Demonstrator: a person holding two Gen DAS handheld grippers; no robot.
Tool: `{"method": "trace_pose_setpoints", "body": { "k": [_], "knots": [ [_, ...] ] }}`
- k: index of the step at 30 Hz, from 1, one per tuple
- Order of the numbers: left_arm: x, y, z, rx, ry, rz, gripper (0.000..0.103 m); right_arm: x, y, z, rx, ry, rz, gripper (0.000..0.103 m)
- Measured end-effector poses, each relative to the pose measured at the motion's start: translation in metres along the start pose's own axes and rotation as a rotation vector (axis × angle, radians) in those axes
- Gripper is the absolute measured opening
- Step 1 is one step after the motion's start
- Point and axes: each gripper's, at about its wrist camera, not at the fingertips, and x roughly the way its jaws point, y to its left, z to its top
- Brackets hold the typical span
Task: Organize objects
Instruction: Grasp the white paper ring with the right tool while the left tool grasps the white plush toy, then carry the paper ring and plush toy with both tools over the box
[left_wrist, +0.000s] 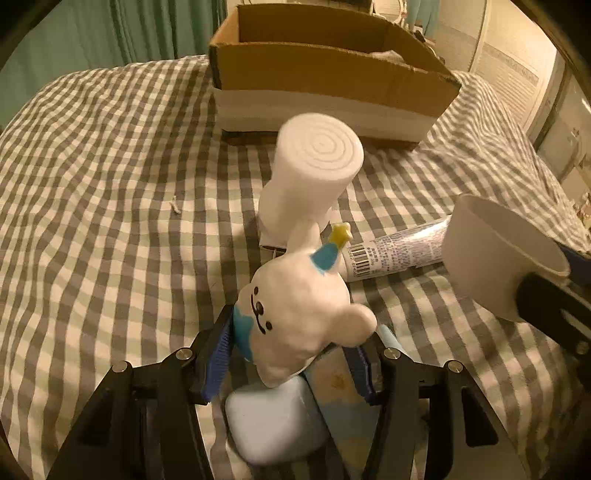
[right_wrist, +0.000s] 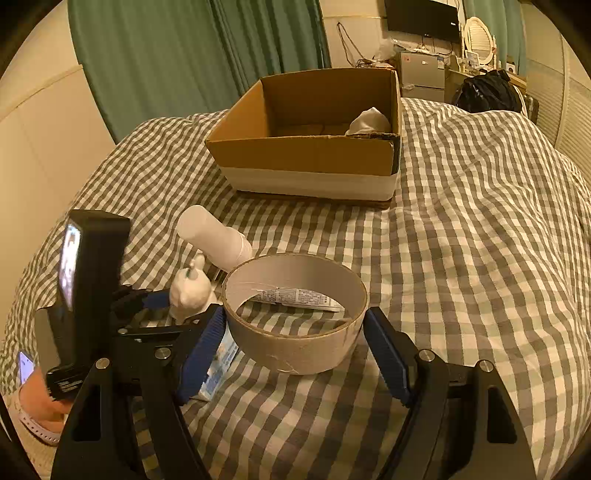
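- On checked bedspread (right_wrist: 461, 221): box (right_wrist: 306, 155) sits at the far side, open top, one white item already inside at its back right corner.
- Left gripper (left_wrist: 291, 343): jaws closed on plush (left_wrist: 295, 314). Blue pads press its two flanks; head and ear stick up and forward past the tips. Plush appears lifted clear of the cloth, though the underside is hidden.
- Right gripper (right_wrist: 295, 332): jaws closed around ring (right_wrist: 295, 314), a cardboard tape core. Pads meet its outer wall on opposite sides; the ring hangs level between them, open end up.
- Near the plush, on the cloth: white roll (left_wrist: 314, 173) leaning just beyond it, tube (left_wrist: 399, 251) lying to its right, a pale case (left_wrist: 273, 424) and a flat blue-printed packet (left_wrist: 340, 391) below the left jaws. None of these is held.
- Step judged: both loads ready for carry to the box.
- Handling notes: plush is soft, so the grip can creep; keep the squeeze steady and avoid quick swings. Ring wall is thin card; more pressure would ovalise it.
- Raise both above the near box wall before going forward; that wall is the likely snag.
- Release low inside, apart from the white item, one arm at a time so the grippers do not cross.
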Motion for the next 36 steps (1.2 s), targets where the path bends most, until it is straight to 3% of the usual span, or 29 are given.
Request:
{"method": "trace_pose_setpoints", "body": {
  "k": [9,21,25,29,36],
  "knots": [
    [-0.039,0.006,-0.001,-0.003,-0.058,0.002,0.056,-0.01,0.01,0.0,-0.046,-0.031,-0.036,0.077],
    [-0.114,-0.009,0.017,0.039,-0.192,-0.016,0.056,-0.08,0.04,0.022,-0.156,-0.177,-0.093,0.077],
    [-0.139,-0.011,0.038,0.062,-0.246,-0.019,0.056,-0.107,0.049,0.039,-0.189,-0.241,-0.094,0.077],
    [-0.157,-0.008,0.065,0.057,-0.287,-0.068,0.056,-0.126,0.052,0.062,-0.215,-0.294,-0.09,0.077],
    [-0.175,-0.008,0.129,0.085,-0.386,-0.033,0.056,-0.137,0.051,0.122,-0.221,-0.395,-0.101,0.077]
  ]
}}
